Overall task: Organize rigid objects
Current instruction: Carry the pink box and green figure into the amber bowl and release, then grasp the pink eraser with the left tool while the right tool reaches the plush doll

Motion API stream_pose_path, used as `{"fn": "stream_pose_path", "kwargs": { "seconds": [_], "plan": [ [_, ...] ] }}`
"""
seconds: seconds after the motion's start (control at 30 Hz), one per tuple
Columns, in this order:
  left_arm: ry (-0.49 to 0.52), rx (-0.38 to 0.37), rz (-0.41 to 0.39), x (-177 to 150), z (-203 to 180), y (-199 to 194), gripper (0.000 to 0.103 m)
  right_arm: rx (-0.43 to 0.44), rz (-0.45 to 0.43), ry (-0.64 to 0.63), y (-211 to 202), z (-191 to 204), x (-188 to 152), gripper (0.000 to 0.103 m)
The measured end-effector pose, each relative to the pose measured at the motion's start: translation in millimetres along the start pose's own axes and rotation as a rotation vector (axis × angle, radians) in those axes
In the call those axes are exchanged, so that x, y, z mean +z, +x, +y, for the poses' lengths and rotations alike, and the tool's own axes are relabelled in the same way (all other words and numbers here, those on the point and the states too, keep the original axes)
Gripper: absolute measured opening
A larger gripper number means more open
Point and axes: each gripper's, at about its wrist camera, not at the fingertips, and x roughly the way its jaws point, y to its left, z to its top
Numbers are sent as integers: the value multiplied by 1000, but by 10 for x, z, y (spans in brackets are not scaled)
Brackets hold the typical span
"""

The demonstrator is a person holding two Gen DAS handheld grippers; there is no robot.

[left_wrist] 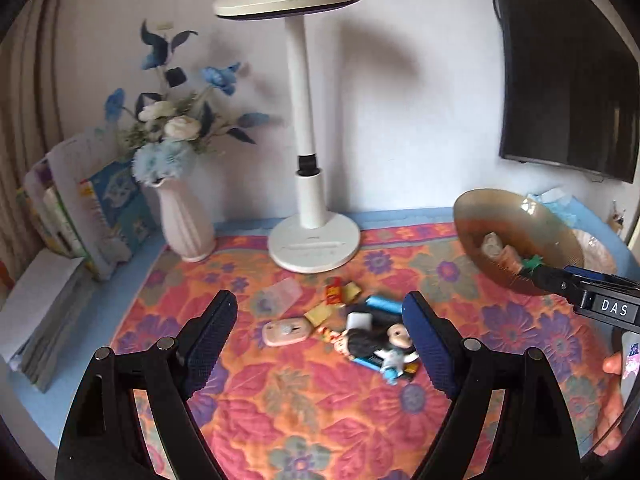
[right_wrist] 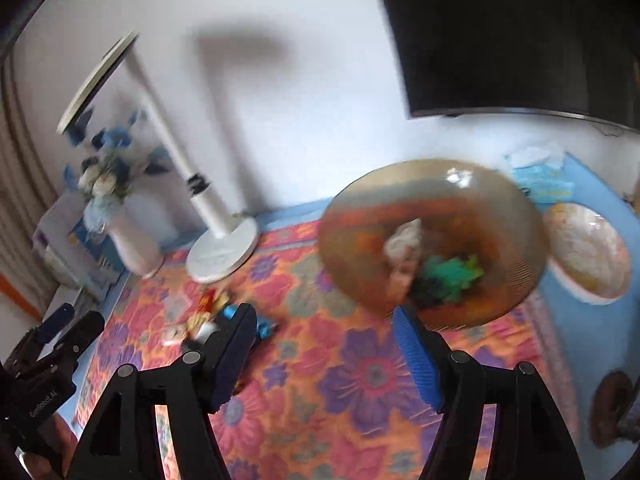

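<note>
A pile of small rigid objects lies on the flowered cloth: a dark-haired figurine, a blue cylinder, a pink oval case, yellow and red pieces. My left gripper is open just above and in front of the pile. An amber glass bowl holds a shell-like piece and a green toy. My right gripper is open in front of the bowl, with its right finger near the bowl's front rim.
A white desk lamp and a white vase of blue flowers stand at the back. Books lean at the left. A patterned bowl sits at the right on the blue surface. A dark screen hangs on the wall.
</note>
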Motion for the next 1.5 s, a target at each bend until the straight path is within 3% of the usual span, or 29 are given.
{"fn": "stream_pose_path", "kwargs": {
  "seconds": [0.2,0.4,0.7,1.37,1.5],
  "plan": [
    [-41,40,42,-346,237,135,83,-39,62,-105,440,347,-438,69],
    [-47,50,90,-646,327,470,83,-74,105,-188,826,408,-812,69],
    [-77,1,174,-910,310,749,83,-46,108,-171,837,371,-805,70],
    [-88,-34,179,-907,333,742,83,-28,140,-139,895,331,-809,71],
    [-153,-138,218,-879,548,780,83,-25,152,-165,867,403,-804,71]
  ]
}}
